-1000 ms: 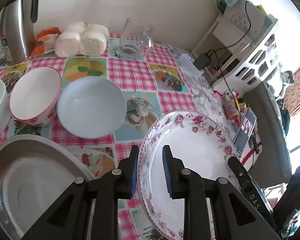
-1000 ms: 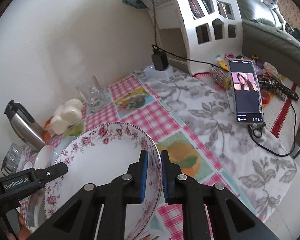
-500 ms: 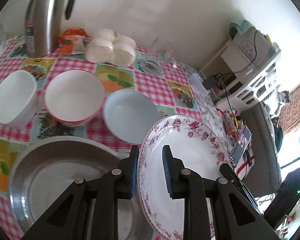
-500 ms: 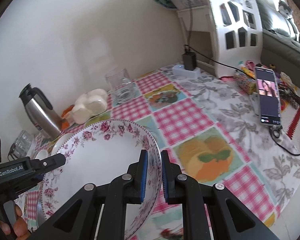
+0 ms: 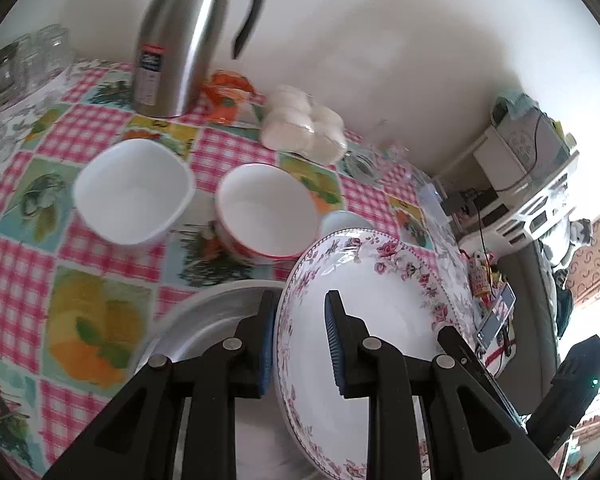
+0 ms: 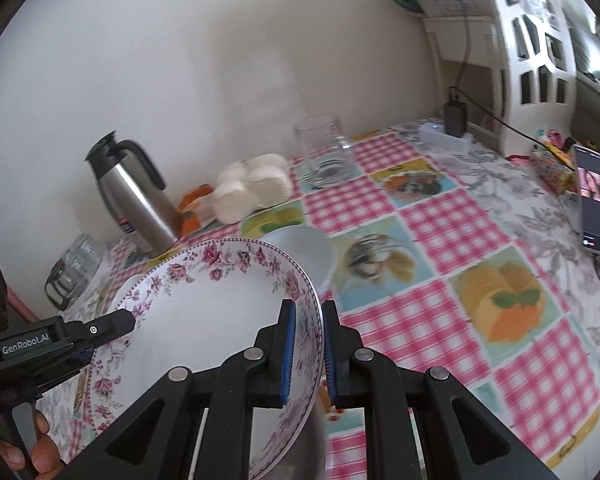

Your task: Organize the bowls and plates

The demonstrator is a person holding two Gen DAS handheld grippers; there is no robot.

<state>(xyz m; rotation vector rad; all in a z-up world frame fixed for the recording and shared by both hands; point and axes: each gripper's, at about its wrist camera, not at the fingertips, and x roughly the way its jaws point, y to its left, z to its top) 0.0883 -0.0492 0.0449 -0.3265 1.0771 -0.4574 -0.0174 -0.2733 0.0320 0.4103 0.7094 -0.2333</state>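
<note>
Gripping one floral plate (image 5: 384,300) from both sides, above the worktop (image 5: 100,264).
Left tongs (image 5: 300,344) pinch the plate's left rim; right tongs (image 6: 309,354) pinch its right rim, plate tilted, over a steel tray (image 5: 216,316). Behind, left to right: white square bowl (image 5: 132,190), red-rimmed bowl (image 5: 266,210), pale bowl (image 6: 304,250). Thermos (image 5: 180,36) stands at the wall.

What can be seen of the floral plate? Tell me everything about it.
The floral plate is round and shallow, glossy white like glazed ceramic, its rim bearing pink roses, grey leaves and a dotted edge. It is empty and tilted, off the table, above the metal tray. The left hand-held gripper pinches one side of its rim and the right hand-held gripper the opposite side. A pale blue bowl sits just behind it.
</note>
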